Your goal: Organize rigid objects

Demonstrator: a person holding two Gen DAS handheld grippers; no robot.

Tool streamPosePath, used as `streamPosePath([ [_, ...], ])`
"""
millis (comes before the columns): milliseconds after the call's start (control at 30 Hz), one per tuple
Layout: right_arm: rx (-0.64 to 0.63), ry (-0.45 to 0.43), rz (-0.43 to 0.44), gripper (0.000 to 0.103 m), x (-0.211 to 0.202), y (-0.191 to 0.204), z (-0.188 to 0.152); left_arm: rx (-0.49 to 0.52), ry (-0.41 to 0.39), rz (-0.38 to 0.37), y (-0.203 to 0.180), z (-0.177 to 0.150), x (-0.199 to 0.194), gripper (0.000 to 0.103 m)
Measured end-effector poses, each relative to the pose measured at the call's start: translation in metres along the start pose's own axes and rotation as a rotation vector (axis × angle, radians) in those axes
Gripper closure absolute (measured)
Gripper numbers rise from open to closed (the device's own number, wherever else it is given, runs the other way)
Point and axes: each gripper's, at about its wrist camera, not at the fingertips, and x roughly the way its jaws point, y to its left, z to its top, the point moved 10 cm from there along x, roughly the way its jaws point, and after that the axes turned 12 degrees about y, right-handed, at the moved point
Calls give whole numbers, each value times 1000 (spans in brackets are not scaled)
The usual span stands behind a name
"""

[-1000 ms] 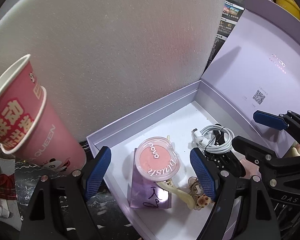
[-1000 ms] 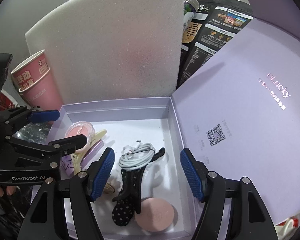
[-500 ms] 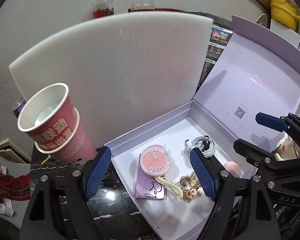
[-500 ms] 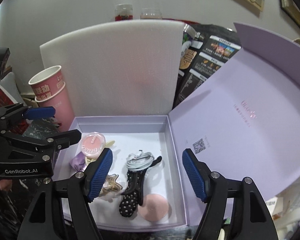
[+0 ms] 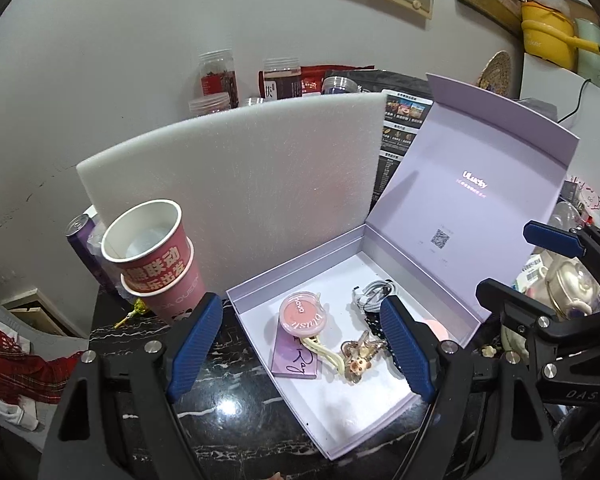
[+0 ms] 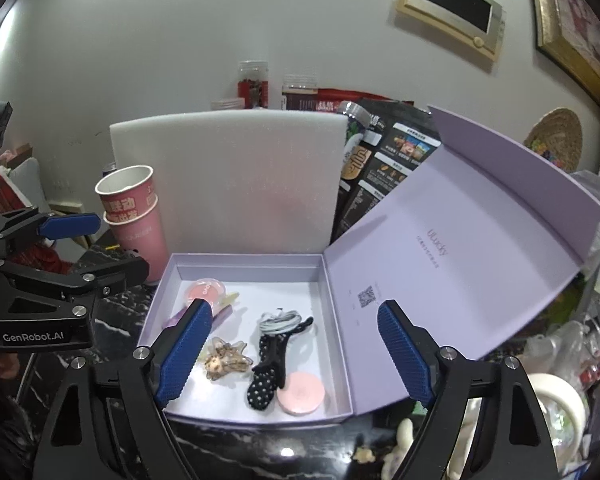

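While both tongs hang empty above the lavender box (image 6: 244, 260), the left gripper (image 5: 300, 344) wide and the right gripper (image 6: 292, 356) opening, the dotted hair clip (image 6: 270, 364) lies at the right one's twelve o'clock, its long axis running one-to-seven.

Lid print (image 6: 437, 249) too small to read

Behind the black marble tabletop (image 5: 236, 400) we see an upright white foam sheet (image 5: 236, 184), stacked pink paper cups (image 5: 156, 264) at its left edge, and jars (image 6: 253, 82) against the wall.
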Motion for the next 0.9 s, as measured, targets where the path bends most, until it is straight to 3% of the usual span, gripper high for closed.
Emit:
streamPosePath([
  [467,32,-19,-39,7,-52,1,-35,5,-16,3,-17,-38,-37,21],
  [900,86,57,-40,6,-55,5,-82,3,14,47,-29,-77,-47,21],
])
